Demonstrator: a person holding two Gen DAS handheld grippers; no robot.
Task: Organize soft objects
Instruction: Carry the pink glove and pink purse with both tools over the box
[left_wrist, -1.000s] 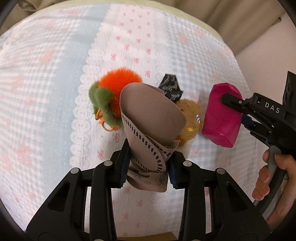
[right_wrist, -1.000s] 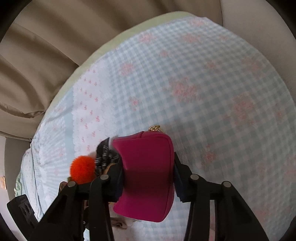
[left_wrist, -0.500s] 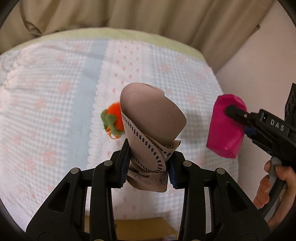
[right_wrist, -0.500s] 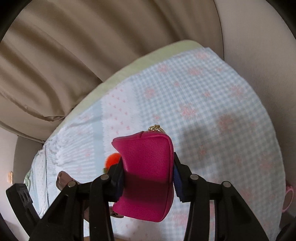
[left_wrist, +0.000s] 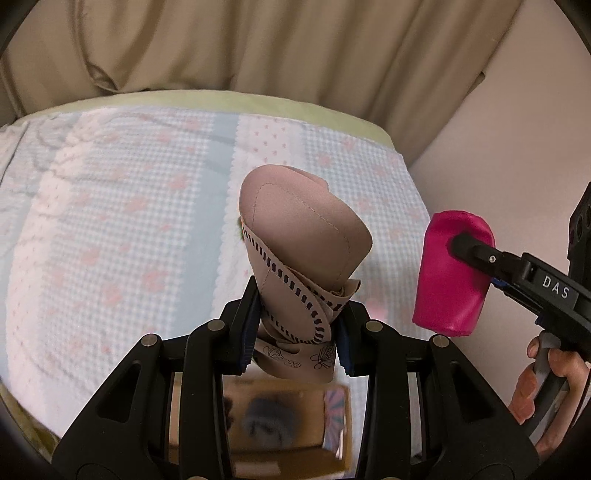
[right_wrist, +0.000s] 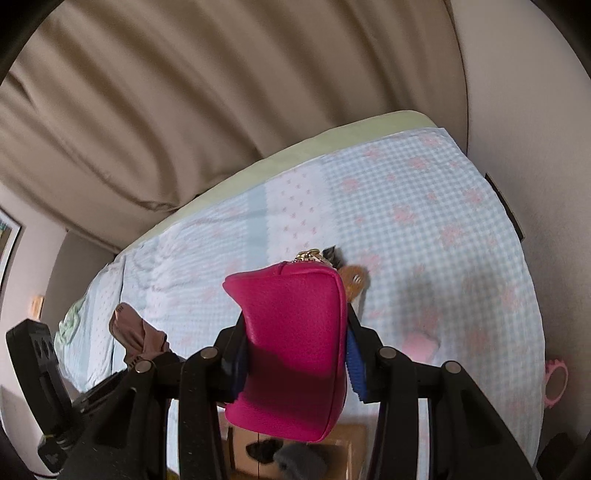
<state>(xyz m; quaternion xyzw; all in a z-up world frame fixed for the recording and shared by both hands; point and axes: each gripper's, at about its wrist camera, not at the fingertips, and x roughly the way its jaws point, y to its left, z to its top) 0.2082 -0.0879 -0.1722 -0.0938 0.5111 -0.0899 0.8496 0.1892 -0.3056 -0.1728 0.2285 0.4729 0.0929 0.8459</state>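
Observation:
My left gripper (left_wrist: 295, 328) is shut on a folded beige fabric pouch (left_wrist: 299, 243) with black stitching, held up above the bed. My right gripper (right_wrist: 295, 354) is shut on a magenta zip pouch (right_wrist: 291, 339), also lifted; it shows in the left wrist view (left_wrist: 450, 273) to the right of the beige pouch. The beige pouch shows in the right wrist view (right_wrist: 136, 332) at the left. A brown fuzzy toy (right_wrist: 352, 278) with a black tag lies on the bed behind the magenta pouch. A sliver of green toy (left_wrist: 239, 229) peeks out behind the beige pouch.
A cardboard box (left_wrist: 280, 413) with dark fluffy things inside sits below the grippers at the bed's near edge, also in the right wrist view (right_wrist: 295, 450). The checked bedspread (left_wrist: 110, 221) stretches back to beige curtains (left_wrist: 258, 48). A wall stands at the right. A pink object (right_wrist: 554, 384) lies beside the bed.
Both grippers have lifted and pulled back from the bed with their pouches. The toys on the bed have dropped mostly out of sight, and the cardboard box has come into view below.

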